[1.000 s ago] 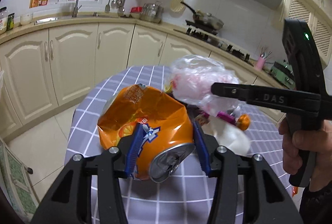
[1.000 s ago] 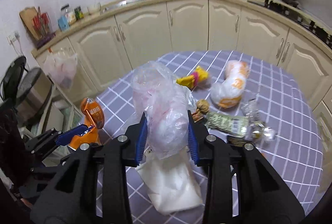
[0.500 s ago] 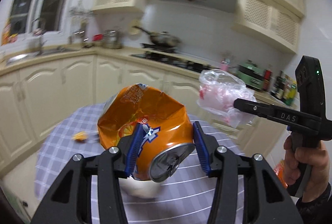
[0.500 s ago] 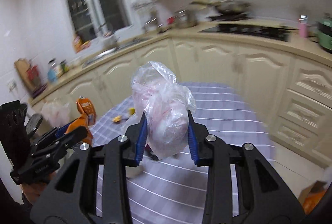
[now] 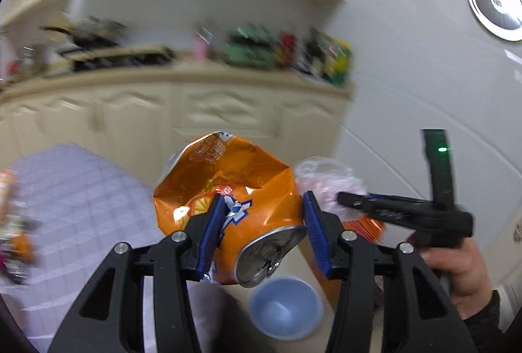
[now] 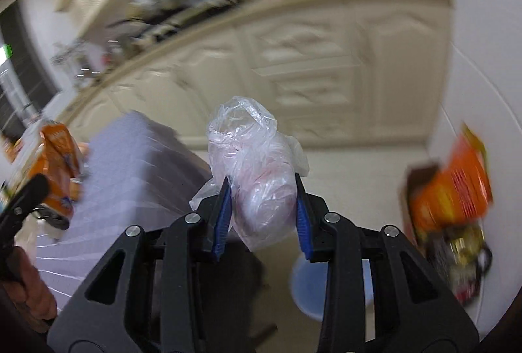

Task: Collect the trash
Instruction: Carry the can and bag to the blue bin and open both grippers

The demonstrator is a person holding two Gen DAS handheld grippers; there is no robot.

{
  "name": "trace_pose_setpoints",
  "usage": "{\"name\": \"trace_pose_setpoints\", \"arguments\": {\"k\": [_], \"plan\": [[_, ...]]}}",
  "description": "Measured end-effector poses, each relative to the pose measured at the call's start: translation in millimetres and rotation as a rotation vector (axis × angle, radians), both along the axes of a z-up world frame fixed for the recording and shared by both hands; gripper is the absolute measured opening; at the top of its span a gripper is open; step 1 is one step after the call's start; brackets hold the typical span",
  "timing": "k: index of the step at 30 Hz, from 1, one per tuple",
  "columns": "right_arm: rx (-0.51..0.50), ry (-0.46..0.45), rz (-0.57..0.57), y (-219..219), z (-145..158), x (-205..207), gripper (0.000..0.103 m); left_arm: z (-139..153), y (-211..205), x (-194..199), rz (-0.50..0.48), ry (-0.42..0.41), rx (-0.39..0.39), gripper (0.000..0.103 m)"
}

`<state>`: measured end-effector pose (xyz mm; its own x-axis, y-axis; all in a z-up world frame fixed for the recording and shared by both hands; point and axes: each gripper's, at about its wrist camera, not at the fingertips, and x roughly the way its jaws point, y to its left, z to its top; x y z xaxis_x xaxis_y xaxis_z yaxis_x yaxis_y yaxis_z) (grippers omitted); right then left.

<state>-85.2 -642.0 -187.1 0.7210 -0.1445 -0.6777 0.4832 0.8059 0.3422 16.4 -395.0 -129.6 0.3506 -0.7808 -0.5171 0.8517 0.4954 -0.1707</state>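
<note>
On the left, our left gripper pinches the crushed orange can, carried clear of the checked table. To its right, our right gripper clamps the crumpled plastic bag. We judge this the carry-to-bin step; next we must centre both loads over the blue bin below and release.

Cream cabinets are running along the far wall under a counter that is carrying blurred bottles and a pan. A checked purple tablecloth is covering the table at left, and a round ceiling light is glowing top right
</note>
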Motion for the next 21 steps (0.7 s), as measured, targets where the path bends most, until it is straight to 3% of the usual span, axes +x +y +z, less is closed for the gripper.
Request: {"name": "trace_pose_setpoints", "arguments": {"k": [3,6,12,17,20,21], "plan": [[0.077,0.082,-0.061,-22.9,-52.1,-17.2,0.034,-50.1,-59.8,-15.5,-0.116,0.093,0.082,0.048],[0.170,0.155,-0.110,-43.6,-105.4,-30.5,0.034,-96.8,-92.7,-23.5,-0.182,0.167,0.154,0.048],[0.292,0.260,-0.169,-71.4,-174.3,-29.2,0.035,-200.4,-147.2,-17.6,-0.264,0.359,0.292,0.048],[0.390,0.304,-0.210,-79.2,-217.5,-29.6,0.035,-261.5,-177.9,-0.9,-0.284,0.441,0.365,0.048],[0.446,0.304,-0.229,-81.3,-234.3,-29.2,0.044,-290.2,-192.2,5.6,-0.297,0.506,0.394,0.050],[0.460,0.304,-0.239,-81.7,-238.8,-29.3,0.055,-294.0,-193.4,6.7,-0.295,0.518,0.402,0.055]]}}
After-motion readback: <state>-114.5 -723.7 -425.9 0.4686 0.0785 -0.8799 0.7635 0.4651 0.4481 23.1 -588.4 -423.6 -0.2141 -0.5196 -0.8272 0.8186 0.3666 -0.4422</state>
